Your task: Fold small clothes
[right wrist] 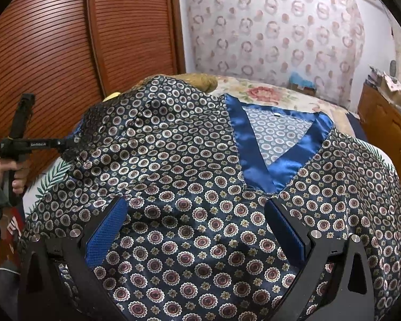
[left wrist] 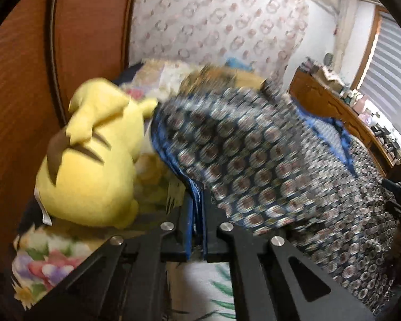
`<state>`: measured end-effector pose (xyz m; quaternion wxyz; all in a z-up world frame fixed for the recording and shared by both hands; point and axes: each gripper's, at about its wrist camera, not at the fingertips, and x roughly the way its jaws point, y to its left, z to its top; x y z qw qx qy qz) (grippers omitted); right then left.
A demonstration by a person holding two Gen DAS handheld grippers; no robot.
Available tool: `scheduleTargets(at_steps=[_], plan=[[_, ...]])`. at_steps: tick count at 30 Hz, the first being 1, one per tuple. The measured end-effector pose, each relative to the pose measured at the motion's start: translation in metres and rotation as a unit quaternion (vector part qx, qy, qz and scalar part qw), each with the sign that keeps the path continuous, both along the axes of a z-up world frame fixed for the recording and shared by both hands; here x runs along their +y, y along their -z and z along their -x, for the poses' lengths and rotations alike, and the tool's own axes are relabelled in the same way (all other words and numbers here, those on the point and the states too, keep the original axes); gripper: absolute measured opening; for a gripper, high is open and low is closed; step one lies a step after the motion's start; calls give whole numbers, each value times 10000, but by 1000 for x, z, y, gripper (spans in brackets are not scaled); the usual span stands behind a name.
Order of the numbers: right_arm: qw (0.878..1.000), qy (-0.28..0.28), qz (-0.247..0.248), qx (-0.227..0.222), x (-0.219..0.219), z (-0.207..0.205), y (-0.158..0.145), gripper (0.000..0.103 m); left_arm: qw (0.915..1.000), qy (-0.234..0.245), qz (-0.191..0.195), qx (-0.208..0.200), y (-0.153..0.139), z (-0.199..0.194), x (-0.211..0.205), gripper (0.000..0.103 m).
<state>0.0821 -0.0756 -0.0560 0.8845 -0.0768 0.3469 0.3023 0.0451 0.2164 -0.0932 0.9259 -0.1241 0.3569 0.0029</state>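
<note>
A dark blue satin shirt [right wrist: 200,165] with a ring-and-flower print and a bright blue V-neck band [right wrist: 254,157] lies spread on the bed. My right gripper [right wrist: 197,227] stands open just over its front, blue pads wide apart and nothing pinched between them. My left gripper [left wrist: 197,214] is shut on the shirt's blue-trimmed edge [left wrist: 195,187]. It holds that side of the shirt [left wrist: 254,160] raised and bunched, blurred in the left wrist view. In the right wrist view the left gripper [right wrist: 69,144] shows at the shirt's left side, held by a person's hand [right wrist: 16,174].
A yellow plush toy [left wrist: 93,160] lies on the floral bedsheet [left wrist: 53,262] just left of the left gripper. Wooden slatted wardrobe doors [right wrist: 66,53] stand close on the left. A cluttered wooden dresser [right wrist: 382,123] lines the right. A patterned curtain [right wrist: 280,32] hangs behind the bed.
</note>
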Motion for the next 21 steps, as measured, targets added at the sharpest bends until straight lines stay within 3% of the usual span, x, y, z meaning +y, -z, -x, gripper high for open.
scheduleTargets(at_steps=[8, 16, 21], plan=[[9997, 215, -66, -95, -21, -3, -9, 103, 9946, 708, -194, -730, -70, -18, -53, 0], [9979, 608, -168, -172, -55, -10, -17, 103, 9823, 1618, -385, -863, -98, -40, -132, 0], [9967, 771, -217, -156, -71, -10, -18, 103, 9783, 1821, -512, -843, -102, -35, -159, 21]])
